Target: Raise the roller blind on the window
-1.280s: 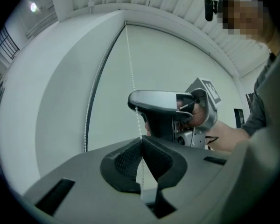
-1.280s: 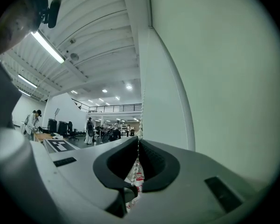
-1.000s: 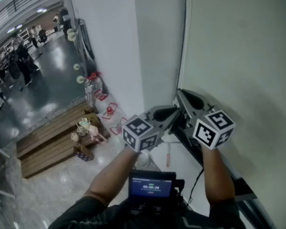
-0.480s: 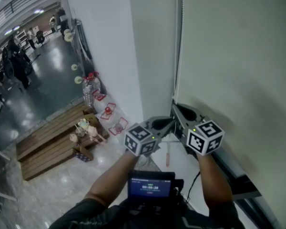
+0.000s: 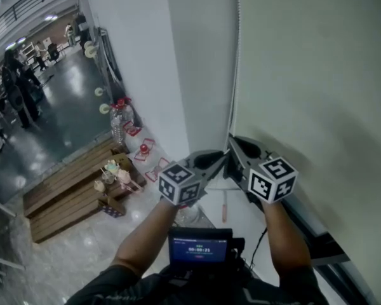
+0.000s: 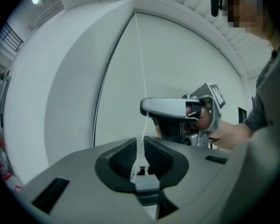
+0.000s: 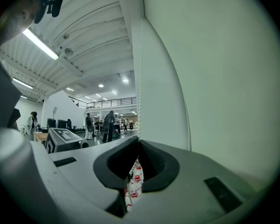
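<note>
The pale roller blind [image 5: 317, 75] covers the window on the right. Its white bead chain [image 5: 236, 62] hangs along the blind's left edge. My right gripper [image 5: 232, 142] is shut on the chain, which rises straight from its closed tips [image 7: 138, 143]. Just below and to the left is my left gripper [image 5: 223, 159]. Its jaws have just been opening. The chain [image 6: 141, 78] runs down through the narrow gap between its pads [image 6: 141, 155], which do not press on it. In the left gripper view the right gripper [image 6: 145, 108] sits on the chain above.
A white wall pillar [image 5: 146, 56] stands left of the window. The sill [image 5: 241, 221] with a dark cable lies below my hands. Far below are wooden pallets [image 5: 70, 189] with bottles and cups, a large water bottle [image 5: 119, 122], and people on a shiny floor.
Both grippers have come down a little along the chain, staying close together. The right one keeps its hold on the chain.
</note>
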### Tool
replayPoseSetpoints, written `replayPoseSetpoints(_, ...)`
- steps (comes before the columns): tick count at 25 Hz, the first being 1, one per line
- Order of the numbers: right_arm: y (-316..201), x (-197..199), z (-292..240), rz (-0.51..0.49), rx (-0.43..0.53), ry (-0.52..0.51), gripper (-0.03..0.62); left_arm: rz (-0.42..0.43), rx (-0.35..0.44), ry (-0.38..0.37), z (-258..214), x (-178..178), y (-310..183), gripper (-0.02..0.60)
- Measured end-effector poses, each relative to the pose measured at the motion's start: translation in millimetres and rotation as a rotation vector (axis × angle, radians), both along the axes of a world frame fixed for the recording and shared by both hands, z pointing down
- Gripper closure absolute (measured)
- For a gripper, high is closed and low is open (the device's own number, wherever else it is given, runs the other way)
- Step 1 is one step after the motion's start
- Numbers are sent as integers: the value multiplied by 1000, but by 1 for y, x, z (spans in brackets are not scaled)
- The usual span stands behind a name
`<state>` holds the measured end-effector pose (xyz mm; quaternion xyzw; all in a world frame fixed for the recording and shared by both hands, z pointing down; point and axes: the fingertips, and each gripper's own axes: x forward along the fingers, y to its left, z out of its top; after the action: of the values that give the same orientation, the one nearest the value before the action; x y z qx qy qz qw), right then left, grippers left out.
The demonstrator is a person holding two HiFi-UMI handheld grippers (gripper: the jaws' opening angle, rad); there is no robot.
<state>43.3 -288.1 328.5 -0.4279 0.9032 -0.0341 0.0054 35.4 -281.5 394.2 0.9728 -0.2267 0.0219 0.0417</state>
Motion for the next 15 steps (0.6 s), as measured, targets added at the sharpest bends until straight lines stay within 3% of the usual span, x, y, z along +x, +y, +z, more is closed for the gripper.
replayPoseSetpoints(3, -1, -2, 3, -9, -1, -6, 586, -19, -3, 53, -24, -25, -4, 535)
replayPoseSetpoints(6, -1, -3, 3, -18, 2, -15, 586, -32, 67, 102, -71, -34, -5, 535)
replayPoseSetpoints(9, 2, -4, 2, -27, 2, -22, 586, -15, 139, 124, -116, -19, -4, 535)
replayPoseSetpoints(15, 2, -6, 2, -37, 6, -24, 586, 24, 129, 144, -151, 12, -15, 534)
